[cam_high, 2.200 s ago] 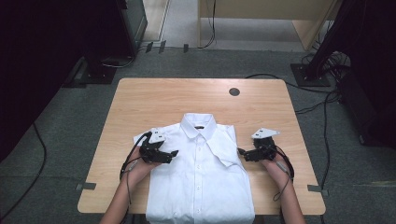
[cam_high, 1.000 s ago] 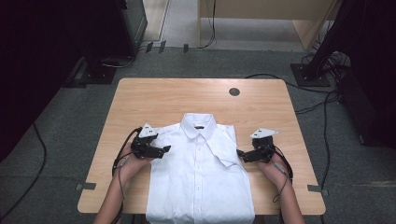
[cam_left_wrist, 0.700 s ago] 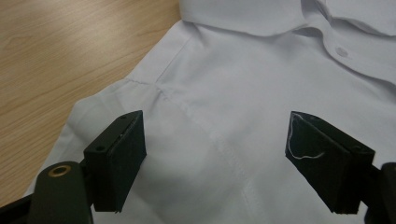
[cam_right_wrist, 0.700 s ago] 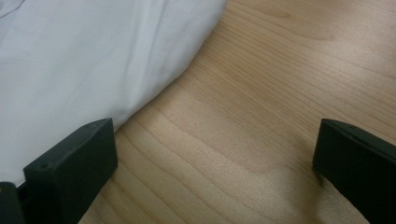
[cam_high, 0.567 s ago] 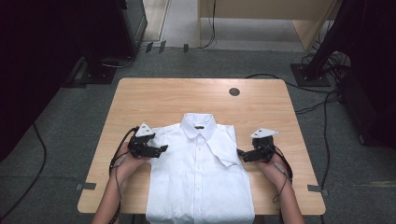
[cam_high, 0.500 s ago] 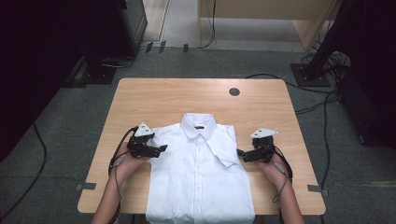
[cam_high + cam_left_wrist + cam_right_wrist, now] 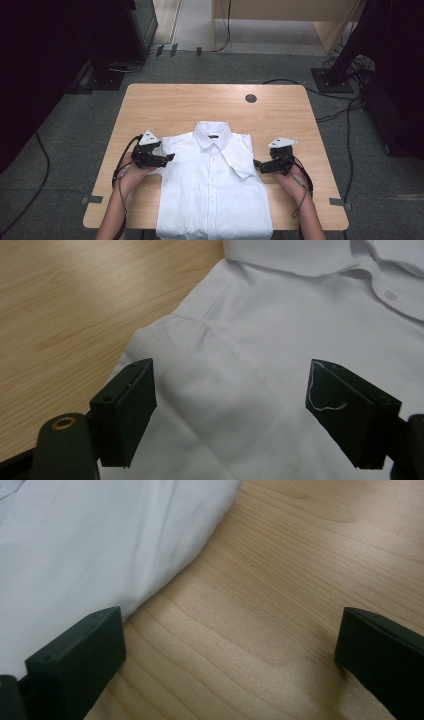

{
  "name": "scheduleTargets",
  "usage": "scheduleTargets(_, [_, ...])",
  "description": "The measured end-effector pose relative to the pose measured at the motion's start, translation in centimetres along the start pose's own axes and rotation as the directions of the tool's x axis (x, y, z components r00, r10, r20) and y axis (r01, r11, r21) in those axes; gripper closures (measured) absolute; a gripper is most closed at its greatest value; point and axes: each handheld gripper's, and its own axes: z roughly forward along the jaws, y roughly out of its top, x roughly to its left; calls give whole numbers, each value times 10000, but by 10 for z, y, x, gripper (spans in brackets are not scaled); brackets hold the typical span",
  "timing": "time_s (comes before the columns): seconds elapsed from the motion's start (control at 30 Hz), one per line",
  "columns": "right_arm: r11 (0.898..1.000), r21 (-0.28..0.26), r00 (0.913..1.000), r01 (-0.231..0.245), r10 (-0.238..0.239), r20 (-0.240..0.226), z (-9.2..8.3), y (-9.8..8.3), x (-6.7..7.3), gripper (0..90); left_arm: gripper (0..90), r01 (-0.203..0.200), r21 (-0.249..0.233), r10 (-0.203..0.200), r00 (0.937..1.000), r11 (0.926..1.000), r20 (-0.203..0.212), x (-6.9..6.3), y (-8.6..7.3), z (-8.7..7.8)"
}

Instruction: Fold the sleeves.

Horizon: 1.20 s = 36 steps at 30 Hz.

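Nearest the person, the hem of the white button-front cotton shirt [image 7: 215,190] hangs over the near edge of the pale wooden table [image 7: 195,102]. The shirt lies face up and partly folded in the middle of the near half, collar pointing away.

Left gripper [image 7: 169,158] sits at the shirt's left shoulder. In the left gripper view its jaws stand wide, both black pads over white cloth, nothing pinched between them [image 7: 227,405]. Risk here: if the jaws close this far in from the edge, they would likely gather two layers or a bunch of loose fabric, and the fold would come out crooked.

Right gripper [image 7: 257,163] rests just beside the shirt's right edge, near the folded-in sleeve [image 7: 239,160]. Its jaws are also wide and empty; in the right gripper view one pad lies at the cloth edge, the other over bare wood [image 7: 230,660]. Risk: closing from here may catch only a sliver of fabric or miss it, and the edge could slip out on lifting.

Uneven grips on the two sides would skew the garment or drag the overhanging hem off the table.

Farther off, a round dark cable hole [image 7: 251,98] sits in the tabletop, clear of the work.
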Motion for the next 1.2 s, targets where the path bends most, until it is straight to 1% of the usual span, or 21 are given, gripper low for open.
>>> scheduleTargets(0.07, [10000, 1, 10000, -2, 2, 0, 0, 0, 0, 0, 201, -42, 17, 42, 9998, 10000, -180, 1, 0, -1])
scheduleTargets(0.1, [10000, -1, 10000, -1, 1, -2, 0, 0, 0, 0, 202, -2, -4, 2, 9997, 10000, -225, 2, -1, -1])
scheduleTargets(0.2, [10000, -2, 10000, -1, 1, -1, 0, 0, 0, 0, 202, 75, -18, -76, 9996, 10000, -265, 4, -1, -2])
scheduleTargets(0.33, [10000, -2, 10000, -3, 3, -1, 0, 0, 0, 0, 202, 78, 17, -77, 9994, 10000, -328, 8, -3, -4])
scheduleTargets(0.43, [10000, -1, 10000, -3, 3, 0, 0, 0, 0, 0, 202, 88, -37, -90, 9987, 10000, -492, 9, -3, -5])
scheduleTargets(0.73, [10000, -1, 10000, -3, 3, 1, 0, 0, 0, 0, 202, 85, 4, -85, 9983, 10000, -581, 15, -7, -7])
scheduleTargets(0.83, [10000, 0, 10000, -7, 7, 2, 0, 0, 0, 0, 202, -28, 5, 29, 9977, 10000, -674, 17, -9, -7])
scheduleTargets(0.9, [10000, -3, 10000, -8, 8, 3, 0, 0, 0, 0, 202, -364, 149, 374, 9965, 9992, -743, 17, -11, -7])
scheduleTargets(0.93, [10000, -4, 10000, -7, 7, 3, 0, 0, 0, 0, 202, -438, 180, 450, 9960, 9989, -773, 17, -12, -7])
scheduleTargets(1.03, [10000, 1, 10000, -7, 7, 2, 0, 0, 0, 0, 202, -238, 135, 247, 9969, 9996, -740, 20, -13, -7])
scheduleTargets(1.17, [10000, 7, 10000, 8, -8, -3, 0, 0, 0, 0, 202, -200, 273, 222, 9962, 9994, -846, 23, -16, -6])
scheduleTargets(1.2, [10000, 9, 10000, 8, -8, -3, 0, 0, 0, 0, 202, -142, 270, 165, 9961, 9995, -863, 24, -17, -6])
